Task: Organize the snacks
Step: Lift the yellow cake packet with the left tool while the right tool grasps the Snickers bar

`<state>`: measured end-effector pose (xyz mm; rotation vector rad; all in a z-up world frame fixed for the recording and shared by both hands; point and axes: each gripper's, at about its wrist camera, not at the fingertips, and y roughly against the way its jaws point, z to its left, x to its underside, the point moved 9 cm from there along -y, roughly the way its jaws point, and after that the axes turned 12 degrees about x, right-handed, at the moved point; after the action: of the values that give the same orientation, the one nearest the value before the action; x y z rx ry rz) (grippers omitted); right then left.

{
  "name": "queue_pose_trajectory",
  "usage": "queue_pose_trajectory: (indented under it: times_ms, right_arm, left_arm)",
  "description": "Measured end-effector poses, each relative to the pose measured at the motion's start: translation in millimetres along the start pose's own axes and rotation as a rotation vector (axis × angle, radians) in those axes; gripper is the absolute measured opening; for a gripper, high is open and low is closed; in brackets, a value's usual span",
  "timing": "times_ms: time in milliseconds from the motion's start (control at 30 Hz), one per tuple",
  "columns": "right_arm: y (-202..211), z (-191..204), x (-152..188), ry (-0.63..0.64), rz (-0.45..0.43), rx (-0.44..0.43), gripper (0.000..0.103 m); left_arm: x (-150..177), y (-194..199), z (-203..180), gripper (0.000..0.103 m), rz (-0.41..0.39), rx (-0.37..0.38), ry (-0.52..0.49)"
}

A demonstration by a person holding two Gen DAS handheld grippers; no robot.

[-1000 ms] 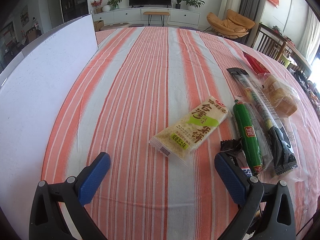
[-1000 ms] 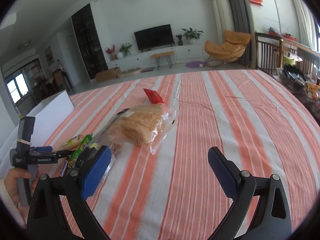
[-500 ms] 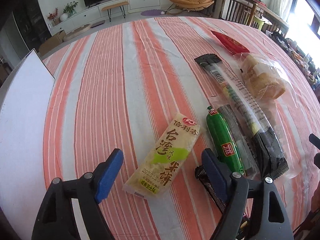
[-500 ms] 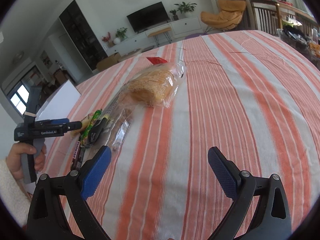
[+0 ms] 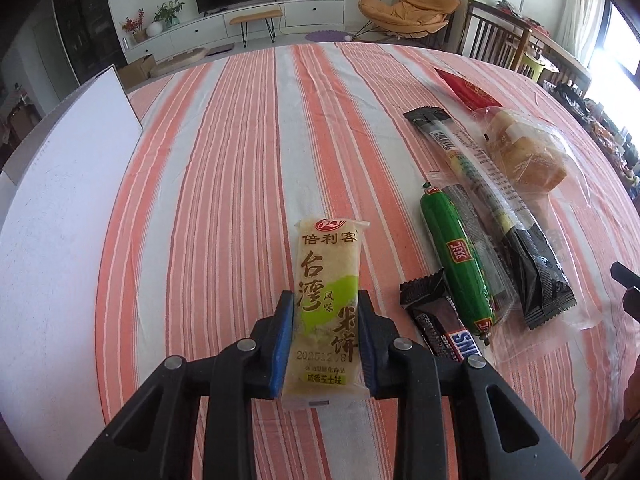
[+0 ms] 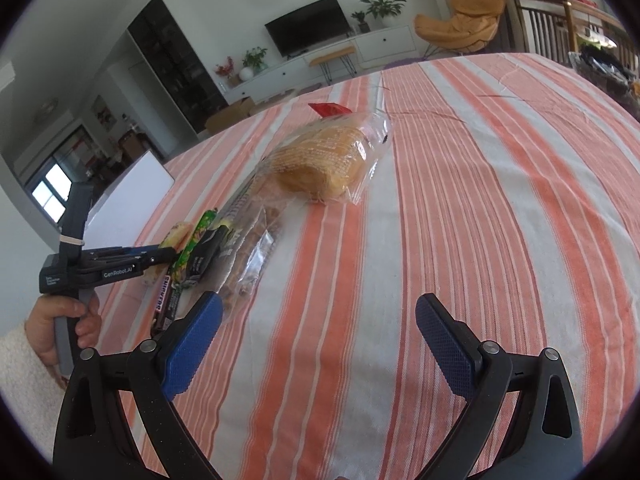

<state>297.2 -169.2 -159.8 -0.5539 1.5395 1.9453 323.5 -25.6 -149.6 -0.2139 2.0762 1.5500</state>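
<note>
My left gripper (image 5: 325, 300) is shut on a yellow rice-cracker packet (image 5: 327, 280) with green patch and Chinese print, its blue pads pressing both long sides; the packet lies on the striped tablecloth (image 5: 224, 184). To its right lie a Snickers bar (image 5: 444, 328), a green sausage (image 5: 456, 256), a long black-ended stick packet (image 5: 492, 200), a bagged bread (image 5: 524, 156) and a red packet (image 5: 466, 90). My right gripper (image 6: 316, 312) is open and empty over the cloth, right of the snack row; the bread (image 6: 324, 160) lies ahead of it. The left gripper (image 6: 160, 256) also shows there.
A white box (image 5: 60, 208) stands along the table's left side, also seen in the right wrist view (image 6: 132, 196). Wooden chairs (image 5: 504, 44) stand past the far right edge. Striped cloth (image 6: 480, 200) spreads to the right of the snacks.
My left gripper moved forward over the rice-cracker packet, turned in line with it and closed on its sides. My right gripper stayed open, shifting only slightly.
</note>
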Motion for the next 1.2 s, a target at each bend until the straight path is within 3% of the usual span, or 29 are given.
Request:
queue_pose_trajectory:
  times_ms: [267, 600, 700, 800, 867, 933, 1033, 1200]
  right_arm:
    - [-6.0, 12.3, 4.1, 0.017, 0.045, -0.055, 0.099]
    - [-3.9, 38.6, 20.8, 0.050, 0.124, -0.181, 0.099]
    - [-3.9, 52.4, 30.4, 0.037, 0.191, -0.281, 0.099]
    - [-4.3, 64.7, 34.0, -0.087, 0.305, -0.454, 0.099]
    - [-10.2, 78.9, 34.3, -0.128, 0.394, -0.506, 0.099]
    - [-18.6, 102.5, 36.4, -0.066, 0.461, -0.483, 0.099]
    - [-32.5, 148.7, 44.9, 0.086, 0.523, -0.380, 0.098]
    - [-64.0, 205.2, 41.6, 0.332, 0.477, -0.050, 0.098]
  left_arm:
    - [38.4, 44.3, 5.1, 0.029, -0.058, 0.026, 0.162]
    - [36.3, 84.7, -29.7, 0.029, -0.098, 0.094, 0.144]
    - [37.1, 100.8, -36.1, 0.029, -0.116, 0.132, 0.152]
    - [41.3, 124.0, -35.0, 0.029, -0.147, 0.146, 0.169]
    - [45.9, 139.8, -28.7, 0.029, -0.167, 0.158, 0.190]
    - [51.2, 156.2, -22.7, 0.029, -0.192, 0.158, 0.203]
    - [58.6, 178.0, -13.7, 0.029, -0.230, 0.147, 0.202]
    - [69.8, 205.4, -4.9, 0.029, -0.291, 0.138, 0.205]
